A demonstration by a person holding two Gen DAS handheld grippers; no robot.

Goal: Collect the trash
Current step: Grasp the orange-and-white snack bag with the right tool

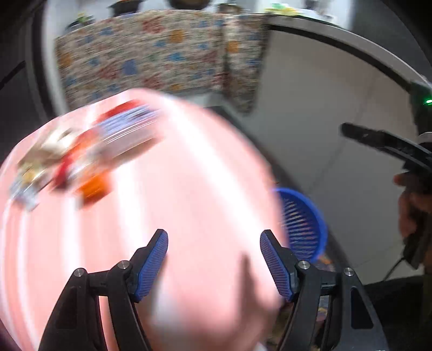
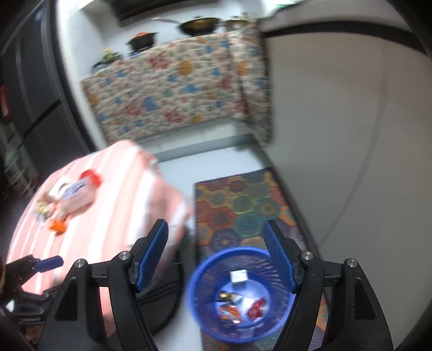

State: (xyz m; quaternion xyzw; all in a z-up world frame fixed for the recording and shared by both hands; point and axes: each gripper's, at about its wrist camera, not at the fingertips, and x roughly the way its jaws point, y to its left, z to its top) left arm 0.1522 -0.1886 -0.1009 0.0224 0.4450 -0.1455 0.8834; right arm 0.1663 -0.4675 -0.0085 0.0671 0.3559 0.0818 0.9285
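Note:
Several wrappers point(image 1: 81, 159) lie in a pile on the pink striped table point(image 1: 189, 194), blurred in the left wrist view; the pile also shows in the right wrist view point(image 2: 67, 199). A blue mesh bin point(image 2: 205, 297) stands on the floor with a white box point(image 2: 239, 276) and a red wrapper point(image 2: 256, 307) inside. My left gripper point(image 1: 214, 259) is open and empty above the table's near part. My right gripper point(image 2: 216, 253) is open and empty above the bin. The bin also shows in the left wrist view point(image 1: 305, 224).
A colourful hexagon rug point(image 2: 243, 205) lies under the bin. A floral cloth point(image 2: 172, 89) hangs over a counter with pots point(image 2: 199, 25). A white wall point(image 2: 337, 121) is at right. The right gripper shows in the left wrist view point(image 1: 383, 140).

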